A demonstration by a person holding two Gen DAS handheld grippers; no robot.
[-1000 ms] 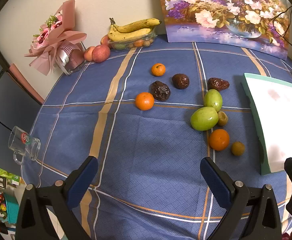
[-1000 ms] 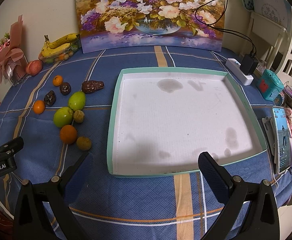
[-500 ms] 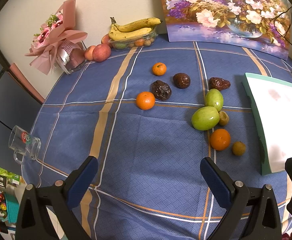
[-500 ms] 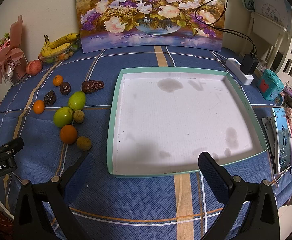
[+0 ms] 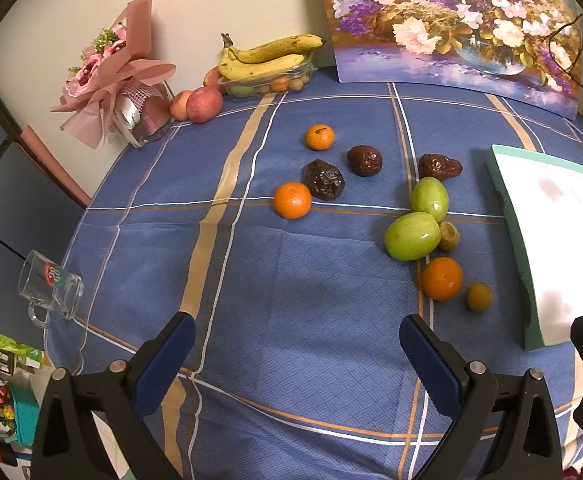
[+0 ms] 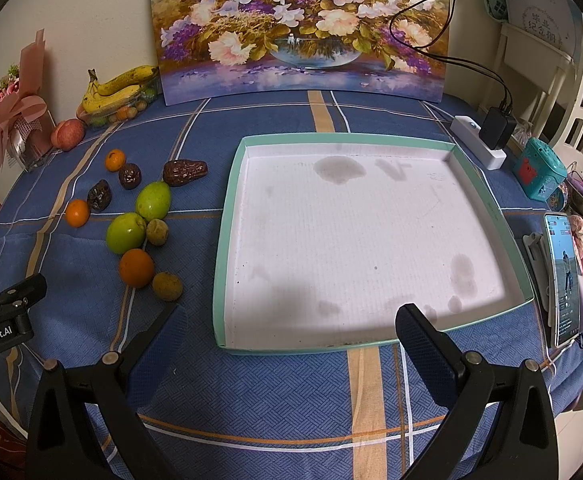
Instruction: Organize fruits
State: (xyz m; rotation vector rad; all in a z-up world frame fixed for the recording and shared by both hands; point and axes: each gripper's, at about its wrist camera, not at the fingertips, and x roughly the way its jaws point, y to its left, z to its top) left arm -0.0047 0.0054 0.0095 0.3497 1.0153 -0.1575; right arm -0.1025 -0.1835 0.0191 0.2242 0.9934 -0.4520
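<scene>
With both claws, left (image 5: 297,346) and right (image 6: 285,334), spread empty, tray (image 6: 227,240) bare: start stage, next grab nearest orange (image 5: 441,278).

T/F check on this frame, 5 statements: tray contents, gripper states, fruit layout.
1. The tray has fruit in it. False: it holds nothing, only stains.
2. Both the left gripper and right gripper are open. True.
3. Three oranges lie loose on the tablecloth. True.
4. The two green fruits lie far apart. False: they sit right against each other.
5. The bananas lie in the tray. False: they rest on a clear container by the wall.
</scene>
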